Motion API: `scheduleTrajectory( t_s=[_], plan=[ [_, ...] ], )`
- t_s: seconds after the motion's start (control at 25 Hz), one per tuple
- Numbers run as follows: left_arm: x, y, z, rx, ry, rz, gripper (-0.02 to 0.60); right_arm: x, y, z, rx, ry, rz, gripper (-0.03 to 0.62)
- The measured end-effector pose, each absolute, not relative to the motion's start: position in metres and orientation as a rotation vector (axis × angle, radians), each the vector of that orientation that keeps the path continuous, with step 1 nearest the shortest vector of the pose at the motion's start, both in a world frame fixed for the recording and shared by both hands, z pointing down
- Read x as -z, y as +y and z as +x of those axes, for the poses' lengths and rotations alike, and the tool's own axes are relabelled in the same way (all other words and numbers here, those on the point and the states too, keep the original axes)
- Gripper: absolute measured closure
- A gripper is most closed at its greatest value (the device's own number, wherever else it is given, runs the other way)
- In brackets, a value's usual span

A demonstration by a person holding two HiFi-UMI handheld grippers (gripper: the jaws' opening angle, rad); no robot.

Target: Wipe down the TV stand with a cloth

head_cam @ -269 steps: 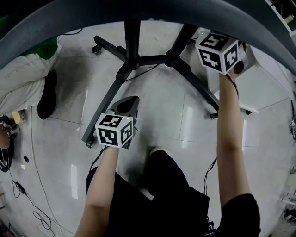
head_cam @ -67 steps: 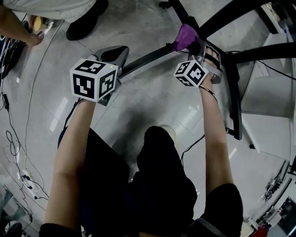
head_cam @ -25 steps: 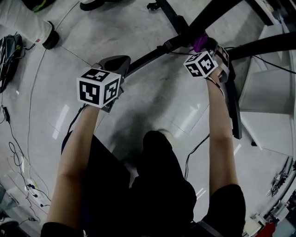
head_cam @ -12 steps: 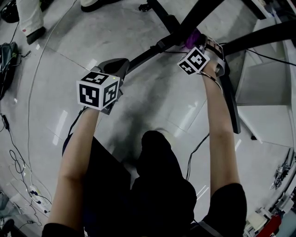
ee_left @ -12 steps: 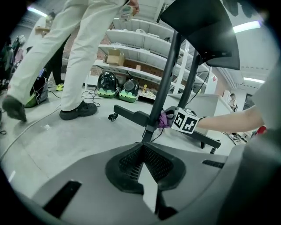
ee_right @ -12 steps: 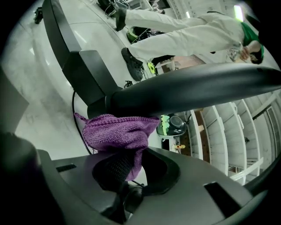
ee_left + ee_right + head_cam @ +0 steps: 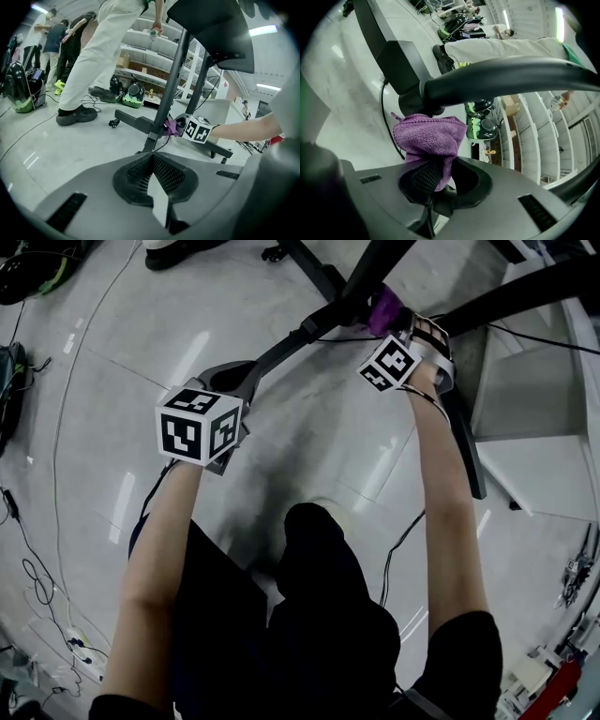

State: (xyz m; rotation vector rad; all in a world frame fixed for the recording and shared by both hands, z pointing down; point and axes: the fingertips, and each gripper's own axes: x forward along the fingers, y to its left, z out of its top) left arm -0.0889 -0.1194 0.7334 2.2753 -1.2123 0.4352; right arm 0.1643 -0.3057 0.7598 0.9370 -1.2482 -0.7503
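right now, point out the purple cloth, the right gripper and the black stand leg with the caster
purple cloth (image 7: pixel 427 135), right gripper view, on its bunched upper fold
right gripper (image 7: pixel 432 177), right gripper view, where its jaws pinch the cloth
stand leg (image 7: pixel 135 123), left gripper view, middle of the black bar

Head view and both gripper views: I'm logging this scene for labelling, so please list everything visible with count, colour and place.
cloth: one, purple, against the stand's leg joint.
TV stand: one, black, on the floor, castors on its legs.
floor: one, pale grey, glossy.
shelving: one run, white, behind the stand.
bystander: one, pale trousers, dark shoes, beside the stand.
left gripper: one, grey, jaws shut, empty.
right gripper: one, grey, jaws shut on the cloth.
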Motion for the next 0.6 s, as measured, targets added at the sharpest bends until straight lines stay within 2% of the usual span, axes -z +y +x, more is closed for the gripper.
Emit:
scheduleTrajectory(
  t_s=[0.24,0.6],
  plan=[
    [-0.734,-0.12,-0.077,-0.434,-1.186,2.288,0.575,-0.76,-0.302,0.195,0.711,-1.206,0.955,0.525],
    [-0.736,-0.12,-0.07,-0.433,-1.171,2.29,0.575,-0.749,-0.292,0.2,0.708,-1.22,1.014,0.525]
  ],
)
